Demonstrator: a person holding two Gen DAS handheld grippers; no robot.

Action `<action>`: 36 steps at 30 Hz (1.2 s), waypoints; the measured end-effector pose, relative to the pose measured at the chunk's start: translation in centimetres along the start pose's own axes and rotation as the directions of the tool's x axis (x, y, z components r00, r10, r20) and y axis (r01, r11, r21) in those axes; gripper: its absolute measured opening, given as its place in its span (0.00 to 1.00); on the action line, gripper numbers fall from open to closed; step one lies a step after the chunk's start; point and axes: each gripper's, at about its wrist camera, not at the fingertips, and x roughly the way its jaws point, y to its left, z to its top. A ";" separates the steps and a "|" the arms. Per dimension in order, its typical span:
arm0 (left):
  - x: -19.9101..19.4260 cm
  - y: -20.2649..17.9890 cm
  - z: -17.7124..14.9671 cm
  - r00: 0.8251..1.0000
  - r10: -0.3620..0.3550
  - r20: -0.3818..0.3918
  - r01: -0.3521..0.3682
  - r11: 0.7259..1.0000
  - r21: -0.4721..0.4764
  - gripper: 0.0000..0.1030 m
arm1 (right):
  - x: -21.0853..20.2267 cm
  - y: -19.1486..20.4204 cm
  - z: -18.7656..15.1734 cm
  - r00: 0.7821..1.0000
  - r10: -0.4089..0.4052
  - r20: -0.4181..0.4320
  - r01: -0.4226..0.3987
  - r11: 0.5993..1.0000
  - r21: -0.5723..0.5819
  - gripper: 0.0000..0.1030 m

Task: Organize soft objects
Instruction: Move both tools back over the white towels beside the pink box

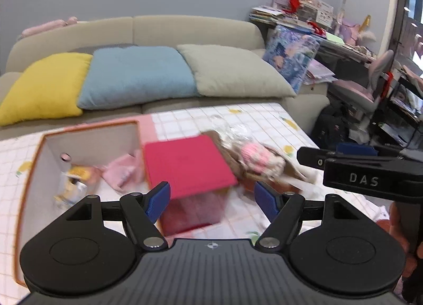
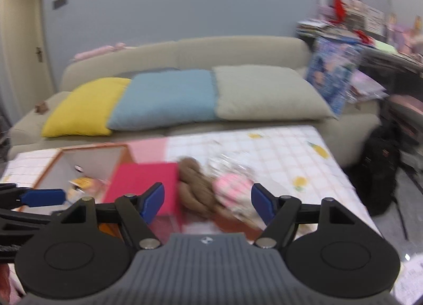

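A pink-lidded box (image 1: 189,166) stands on the checked table, also in the right wrist view (image 2: 142,186). Left of it is an open orange-rimmed white box (image 1: 87,143) holding a pink soft item (image 1: 123,171) and a yellow-white toy (image 1: 74,180). Right of the pink box lie a brown skein of yarn (image 2: 197,188) and a pink knitted item in clear wrap (image 1: 255,158), (image 2: 232,190). My left gripper (image 1: 212,200) is open and empty above the pink box. My right gripper (image 2: 207,202) is open and empty above the yarn; it shows at the right of the left wrist view (image 1: 370,172).
A beige sofa (image 1: 195,30) behind the table carries yellow (image 1: 45,88), blue (image 1: 137,77) and grey (image 1: 232,72) cushions. A cluttered desk (image 1: 330,38) and a pink chair (image 1: 367,91) stand at the right. A black bag (image 2: 380,170) sits on the floor.
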 end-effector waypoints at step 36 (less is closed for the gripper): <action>14.2 -7.9 -4.2 0.930 -0.175 -0.323 0.187 0.982 0.008 0.72 | 12.0 -13.5 -7.4 0.913 -0.066 -0.402 0.199 0.933 0.300 0.55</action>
